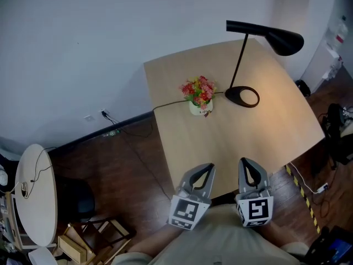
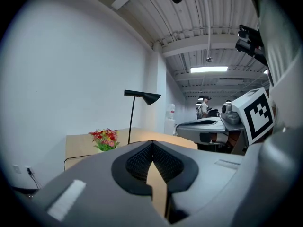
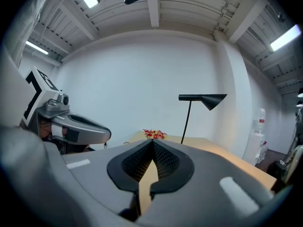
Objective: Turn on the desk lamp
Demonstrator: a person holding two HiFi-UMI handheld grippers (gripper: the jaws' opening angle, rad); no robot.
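Note:
A black desk lamp (image 1: pixel 242 96) stands at the far right of the wooden table (image 1: pixel 182 142), its ring base on the top and its cone head (image 1: pixel 280 38) leaning right. The tabletop looks warmer and brighter under the head. My left gripper (image 1: pixel 207 166) and right gripper (image 1: pixel 244 160) hover side by side over the table's near edge, well short of the lamp. Both are shut with nothing between the jaws. The left gripper (image 2: pixel 152 143) sees the lamp (image 2: pixel 142 96) ahead. The right gripper (image 3: pixel 152 141) has the lamp (image 3: pixel 203 98) up to its right.
A small white pot of red and yellow flowers (image 1: pixel 199 95) stands left of the lamp base, with a black cable (image 1: pixel 168 105) running off the table's left edge to a wall socket. A round white table (image 1: pixel 36 195) and a folding stool stand at lower left. People (image 2: pixel 203 106) stand far off.

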